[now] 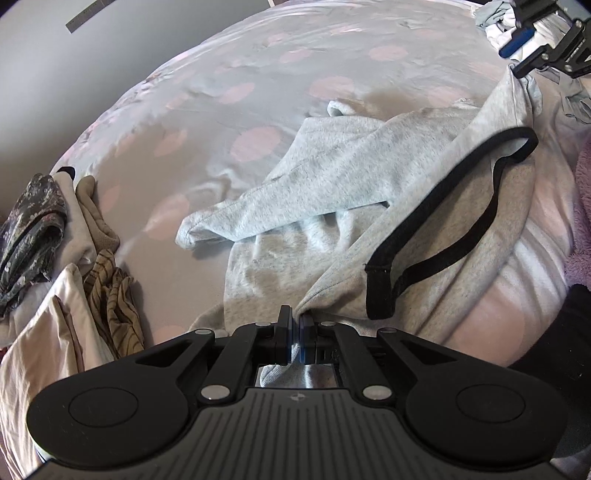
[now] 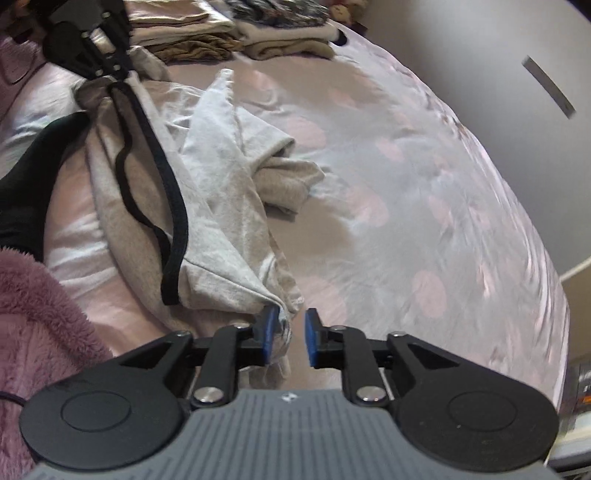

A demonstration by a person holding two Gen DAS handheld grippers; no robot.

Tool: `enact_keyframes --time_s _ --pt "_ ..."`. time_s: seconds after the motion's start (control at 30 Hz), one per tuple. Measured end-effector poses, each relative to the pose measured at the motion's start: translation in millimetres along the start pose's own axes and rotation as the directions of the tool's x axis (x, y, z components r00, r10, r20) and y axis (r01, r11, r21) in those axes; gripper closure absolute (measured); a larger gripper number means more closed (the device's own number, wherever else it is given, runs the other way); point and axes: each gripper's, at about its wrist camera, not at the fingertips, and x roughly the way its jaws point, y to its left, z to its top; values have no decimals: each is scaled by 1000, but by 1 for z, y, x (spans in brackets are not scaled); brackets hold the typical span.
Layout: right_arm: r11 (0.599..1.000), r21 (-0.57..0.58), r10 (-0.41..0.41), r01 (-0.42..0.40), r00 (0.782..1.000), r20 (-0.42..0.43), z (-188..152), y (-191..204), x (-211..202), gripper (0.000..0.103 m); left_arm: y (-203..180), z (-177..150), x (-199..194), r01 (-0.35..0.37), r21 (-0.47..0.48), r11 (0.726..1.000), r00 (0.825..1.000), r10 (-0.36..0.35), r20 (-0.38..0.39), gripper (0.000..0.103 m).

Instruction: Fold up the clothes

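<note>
A light grey top (image 1: pixel 332 166) with a black neckline band (image 1: pixel 443 206) lies crumpled on the bed, one sleeve (image 1: pixel 258 210) thrown across its body. My left gripper (image 1: pixel 297 321) is shut on a bunched edge of this top. It also shows at the top left of the right wrist view as the left gripper (image 2: pixel 110 74), beside the band's (image 2: pixel 173 192) far end. My right gripper (image 2: pixel 291 317) stands open: a corner of the grey top (image 2: pixel 229 229) rests against its left pad, and a gap separates it from the right pad. In the left wrist view the right gripper (image 1: pixel 517 51) hovers at the garment's far corner.
The bedspread (image 1: pixel 258 74) is pale with pink dots. Stacks of folded clothes (image 1: pixel 55 229) (image 2: pixel 221 33) sit at one side of the bed. A pink fleece (image 2: pixel 33 325) and a dark sleeve (image 2: pixel 26 192) lie near the garment. More loose clothes (image 1: pixel 491 14) lie behind the right gripper.
</note>
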Motion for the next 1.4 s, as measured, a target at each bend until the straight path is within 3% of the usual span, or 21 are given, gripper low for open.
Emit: enact_keyframes --time_s 0.13,0.37,0.5,0.6,0.7,0.73,0.9,0.97,1.03,1.13,1.27,1.37,1.4 --pt "970 -234 66 -69 998 -18 19 22 -6 76 -1 0 -1 1 7 1000 1000 -1 3 101" --pt "785 -609 66 -116 992 -104 30 60 13 71 1 0 -3 7 4 1000 1000 -7 12 101" --pt "679 -717 52 -157 985 -166 32 64 22 63 2 -1 -6 13 0 1000 1000 -13 26 101" --pt "665 -726 50 -175 980 -191 35 62 32 64 3 -2 -8 17 -9 1000 999 -17 37 101" --pt "682 -705 58 -195 975 -214 39 60 40 73 5 -4 -8 24 -20 1000 999 -23 46 101" --pt "685 -701 60 -199 974 -217 39 60 40 86 6 -4 -9 25 -22 999 999 -24 47 101" --pt "699 -695 72 -168 984 -165 39 61 27 87 10 -8 -8 28 -37 999 998 -26 50 101" --pt "755 -639 79 -143 989 -128 44 56 18 94 11 -8 -7 29 -44 999 998 -27 53 101" --pt "860 -489 113 -148 989 -100 53 41 12 96 10 -9 -8 30 -48 998 998 -27 60 101" --pt "922 -366 108 -125 992 -66 57 27 6 98 7 -10 -10 29 -41 999 998 -26 64 101" --pt "906 -402 106 -131 991 -84 51 35 7 94 6 -11 -13 25 -38 999 998 -23 66 101" --pt "875 -466 92 -132 990 -107 47 47 14 79 4 -11 -15 21 -36 999 997 -18 69 101" --pt "866 -482 88 -131 990 -112 47 50 17 78 4 -11 -16 19 -35 999 997 -17 69 101"
